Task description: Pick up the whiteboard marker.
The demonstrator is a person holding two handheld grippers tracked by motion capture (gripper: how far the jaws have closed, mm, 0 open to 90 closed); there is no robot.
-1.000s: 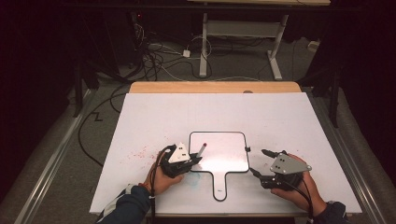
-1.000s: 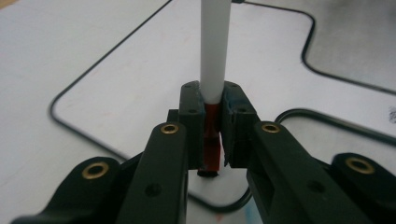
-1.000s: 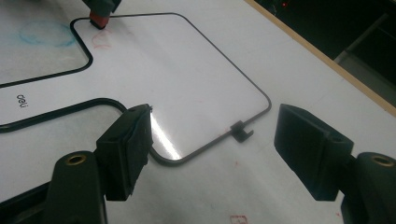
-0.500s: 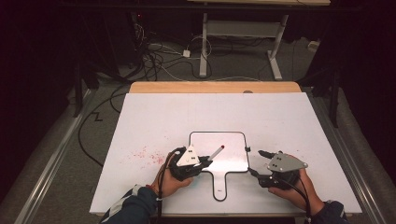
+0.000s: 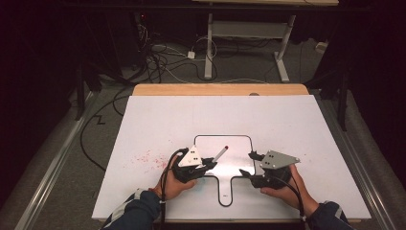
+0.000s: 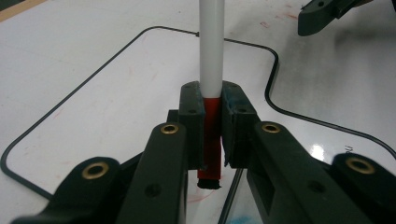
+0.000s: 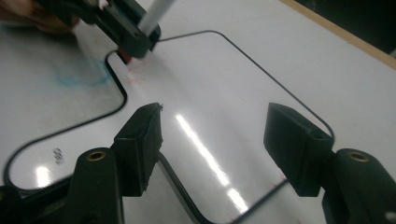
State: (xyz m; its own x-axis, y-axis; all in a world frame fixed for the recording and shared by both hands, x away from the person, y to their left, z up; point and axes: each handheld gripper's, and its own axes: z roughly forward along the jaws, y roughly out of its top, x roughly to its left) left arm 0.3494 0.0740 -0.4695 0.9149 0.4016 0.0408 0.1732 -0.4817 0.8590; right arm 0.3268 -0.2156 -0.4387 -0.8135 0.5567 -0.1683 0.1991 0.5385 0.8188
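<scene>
While the left tongs (image 6: 212, 130) clamp the red-and-white marker (image 6: 208, 56) over the paddle-shaped whiteboard (image 5: 234, 143), the right tongs (image 7: 212, 140) gape empty, jaws just closing, beside the board's edge.

White marker (image 6: 208, 46), red end

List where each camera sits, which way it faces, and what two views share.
High view: overhead, facing forward-down on the paddle-shaped whiteboard; both hands show.
Left gripper view: on the left gripper, looking along jaws shut on the white, red-ended marker.
Right gripper view: on the right gripper, jaws open, closing lately.
Shared: marker and board.
</scene>
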